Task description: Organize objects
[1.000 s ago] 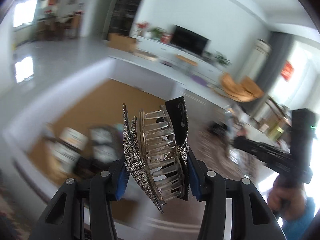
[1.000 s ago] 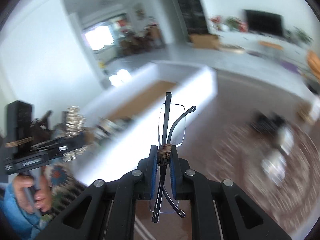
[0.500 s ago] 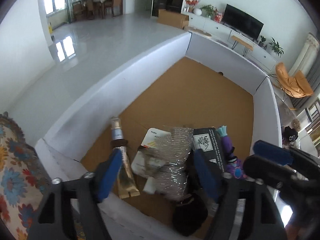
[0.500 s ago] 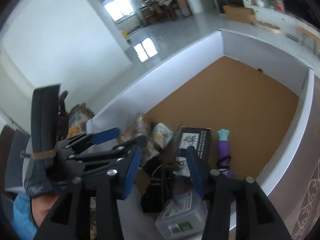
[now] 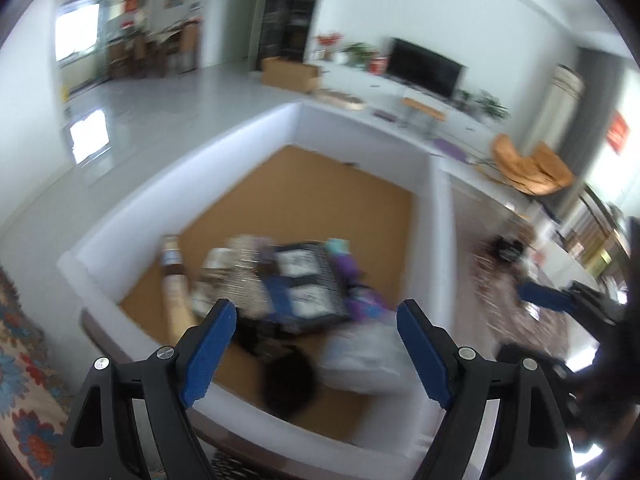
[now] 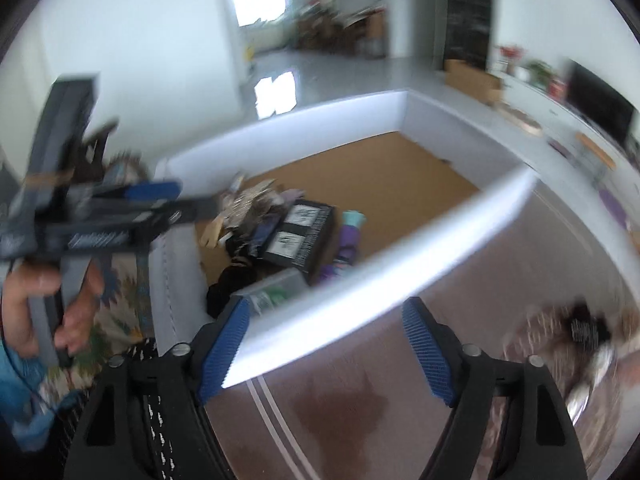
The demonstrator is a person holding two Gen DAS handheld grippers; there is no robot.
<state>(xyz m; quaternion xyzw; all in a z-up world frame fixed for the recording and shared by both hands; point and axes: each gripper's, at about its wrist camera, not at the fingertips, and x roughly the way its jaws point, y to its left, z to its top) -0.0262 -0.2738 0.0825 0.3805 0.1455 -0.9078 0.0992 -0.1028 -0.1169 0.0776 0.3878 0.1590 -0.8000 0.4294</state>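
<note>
The left hand-held gripper [image 5: 316, 316] is held wide apart and empty, while the right hand-held gripper [image 6: 326, 318] is opening with nothing between its pads. Below them, blurred objects [image 5: 304, 280] are piled in the near corner of a white-walled box [image 5: 224, 152] with a brown floor.

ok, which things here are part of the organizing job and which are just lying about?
Job:
- white box with brown floor
- black carton in it
- purple toy in it
- clear plastic case in it
- left gripper, open, empty
- right gripper, opening, empty

Lying about:
- TV
- orange chair
- cardboard box
</note>
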